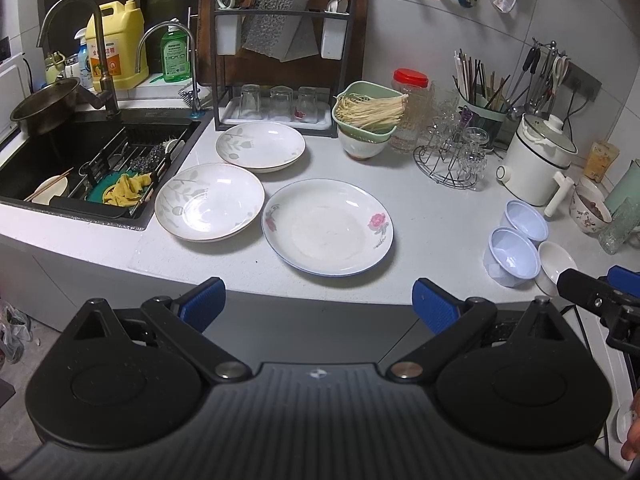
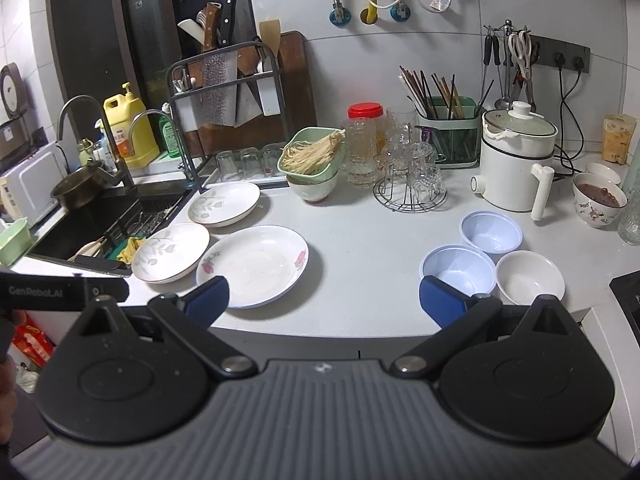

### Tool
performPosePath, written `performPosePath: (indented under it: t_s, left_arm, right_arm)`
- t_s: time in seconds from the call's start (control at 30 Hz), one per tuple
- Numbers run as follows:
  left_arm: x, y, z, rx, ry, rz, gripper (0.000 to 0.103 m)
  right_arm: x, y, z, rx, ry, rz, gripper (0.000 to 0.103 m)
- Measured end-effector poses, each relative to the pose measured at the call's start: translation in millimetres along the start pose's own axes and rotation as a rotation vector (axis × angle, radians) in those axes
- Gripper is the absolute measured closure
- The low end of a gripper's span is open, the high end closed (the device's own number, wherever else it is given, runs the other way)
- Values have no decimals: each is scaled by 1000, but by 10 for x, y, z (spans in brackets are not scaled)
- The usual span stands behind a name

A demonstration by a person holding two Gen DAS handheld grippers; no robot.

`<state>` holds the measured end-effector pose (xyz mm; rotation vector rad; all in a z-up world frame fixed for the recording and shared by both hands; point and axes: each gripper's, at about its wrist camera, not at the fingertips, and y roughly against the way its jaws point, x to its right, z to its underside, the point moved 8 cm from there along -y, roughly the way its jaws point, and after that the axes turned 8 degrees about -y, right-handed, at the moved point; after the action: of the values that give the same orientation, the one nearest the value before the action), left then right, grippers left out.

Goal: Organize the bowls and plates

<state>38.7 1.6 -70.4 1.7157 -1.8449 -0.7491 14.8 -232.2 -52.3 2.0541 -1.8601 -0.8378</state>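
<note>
Three plates lie on the white counter [image 1: 432, 224]: a rose-patterned plate [image 1: 328, 227] [image 2: 256, 266] at the front, a leaf-patterned plate [image 1: 210, 201] [image 2: 171, 253] left of it, and another leaf-patterned plate [image 1: 261, 145] [image 2: 224, 204] behind. Two pale blue bowls [image 1: 512, 258] [image 2: 459, 270], [image 1: 526, 218] [image 2: 491, 232] and a white bowl [image 1: 556, 266] [image 2: 530, 277] stand at the right. My left gripper [image 1: 318, 304] is open and empty, before the counter edge near the rose plate. My right gripper [image 2: 324, 300] is open and empty, between the plates and the bowls.
A black sink [image 1: 80, 160] with a drain rack lies at the left. A dish rack [image 1: 280, 60] with glasses, a green basket [image 1: 368, 114] on a bowl, a glass stand [image 1: 452, 156], a white electric pot [image 1: 536, 160] and a filled patterned bowl [image 2: 598, 200] line the back.
</note>
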Motion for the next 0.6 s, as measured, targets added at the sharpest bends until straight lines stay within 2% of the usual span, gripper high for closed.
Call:
performPosePath:
  t_s: [0.27,0.43,0.6]
  left_arm:
    - [34,-65,-61,5,0,6,2]
    - [43,-88,-54,-19,22,29,2]
    - [24,-118,-30,-22,6,11,2]
  right_arm:
    - [19,-32,8,-13,1,-13,0]
    - [92,-86,16,-34,-27,-20,0]
    - [107,-103,-6,-33,-24,-26,0]
